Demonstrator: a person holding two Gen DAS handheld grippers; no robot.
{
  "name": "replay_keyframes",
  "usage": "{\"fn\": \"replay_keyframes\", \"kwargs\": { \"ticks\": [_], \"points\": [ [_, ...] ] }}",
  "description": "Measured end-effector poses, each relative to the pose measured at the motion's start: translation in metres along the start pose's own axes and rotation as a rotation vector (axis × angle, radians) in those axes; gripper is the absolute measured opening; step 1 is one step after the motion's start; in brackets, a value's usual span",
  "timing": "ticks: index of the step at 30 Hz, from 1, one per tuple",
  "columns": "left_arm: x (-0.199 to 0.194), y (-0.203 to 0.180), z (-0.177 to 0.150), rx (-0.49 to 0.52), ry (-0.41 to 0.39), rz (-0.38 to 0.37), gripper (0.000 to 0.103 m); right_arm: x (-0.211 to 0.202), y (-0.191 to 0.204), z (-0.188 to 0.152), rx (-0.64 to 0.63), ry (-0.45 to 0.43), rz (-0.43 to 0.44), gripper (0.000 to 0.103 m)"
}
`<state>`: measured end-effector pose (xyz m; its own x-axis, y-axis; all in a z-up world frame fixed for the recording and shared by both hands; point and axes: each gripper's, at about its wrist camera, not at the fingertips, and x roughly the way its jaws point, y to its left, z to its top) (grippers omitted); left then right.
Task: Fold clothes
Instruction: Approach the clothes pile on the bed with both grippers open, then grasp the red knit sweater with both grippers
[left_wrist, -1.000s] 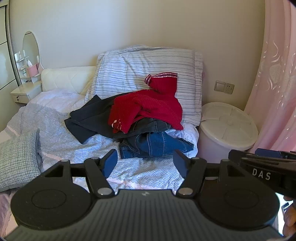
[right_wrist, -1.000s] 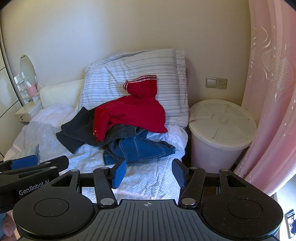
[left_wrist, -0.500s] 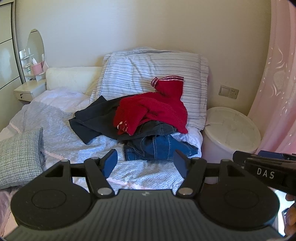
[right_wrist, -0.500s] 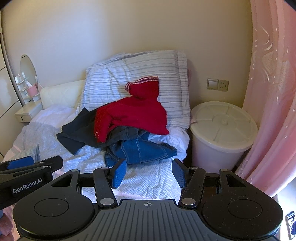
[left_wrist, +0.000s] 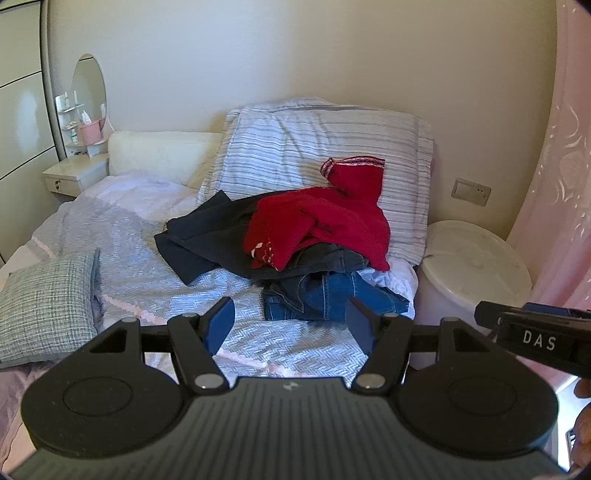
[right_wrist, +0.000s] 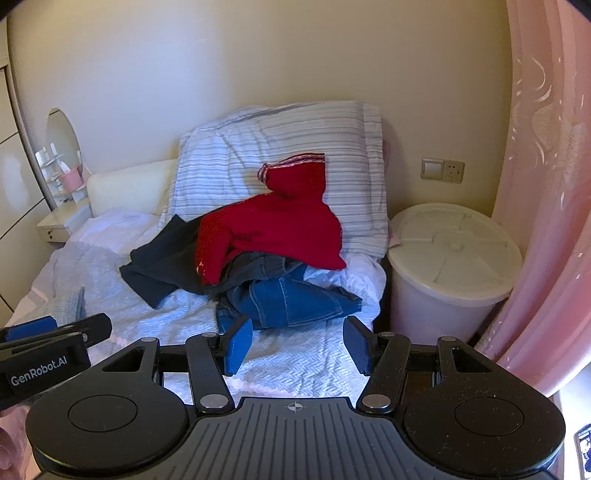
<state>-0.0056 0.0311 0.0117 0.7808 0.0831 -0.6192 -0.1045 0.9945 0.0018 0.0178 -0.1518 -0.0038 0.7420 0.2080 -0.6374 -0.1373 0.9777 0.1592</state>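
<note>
A heap of clothes lies on the bed against a striped pillow. On top is a red knitted sweater (left_wrist: 325, 221) (right_wrist: 273, 229). Under it spread a black garment (left_wrist: 207, 236) (right_wrist: 162, 258) to the left and blue jeans (left_wrist: 328, 295) (right_wrist: 291, 299) at the front. My left gripper (left_wrist: 291, 325) is open and empty, held above the bedspread short of the jeans. My right gripper (right_wrist: 297, 345) is open and empty too, just in front of the jeans. Each gripper shows at the edge of the other's view.
The striped pillow (left_wrist: 317, 147) (right_wrist: 295, 144) leans on the wall. A white lidded bin (left_wrist: 476, 266) (right_wrist: 450, 254) stands right of the bed, by a pink curtain (right_wrist: 546, 184). A grey checked cushion (left_wrist: 48, 295) lies at the left. A nightstand with mirror (left_wrist: 77, 166) is far left.
Both views have shifted a little: the clothes heap now sits slightly lower and closer in each frame. Both grippers stay open and empty.
</note>
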Motion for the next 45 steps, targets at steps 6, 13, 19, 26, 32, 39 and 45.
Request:
{"fn": "replay_keyframes", "kwargs": {
  "ticks": [6,13,19,26,32,39,45],
  "points": [
    [-0.001,0.003,-0.002,-0.015,-0.001,0.014,0.063,0.003,0.002,0.001,-0.004,0.006,0.006,0.058],
    [0.002,0.008,-0.001,-0.03,0.007,0.023,0.063,0.007,0.002,0.004,-0.012,0.011,0.013,0.058],
    [0.01,0.011,-0.002,-0.035,0.022,0.031,0.063,0.015,-0.004,0.007,-0.011,0.024,0.014,0.058],
    [0.032,0.015,0.002,-0.046,0.053,0.03,0.063,0.028,-0.007,0.013,-0.018,0.029,0.025,0.058],
    [0.052,0.019,0.005,-0.056,0.08,0.028,0.063,0.048,-0.029,0.019,0.016,0.008,0.026,0.058],
    [0.095,0.017,0.015,-0.078,0.116,0.038,0.063,0.09,-0.057,0.035,0.064,0.048,0.047,0.058],
    [0.147,0.011,0.032,-0.103,0.168,0.052,0.063,0.147,-0.063,0.053,0.047,0.134,0.073,0.058]
  ]
}}
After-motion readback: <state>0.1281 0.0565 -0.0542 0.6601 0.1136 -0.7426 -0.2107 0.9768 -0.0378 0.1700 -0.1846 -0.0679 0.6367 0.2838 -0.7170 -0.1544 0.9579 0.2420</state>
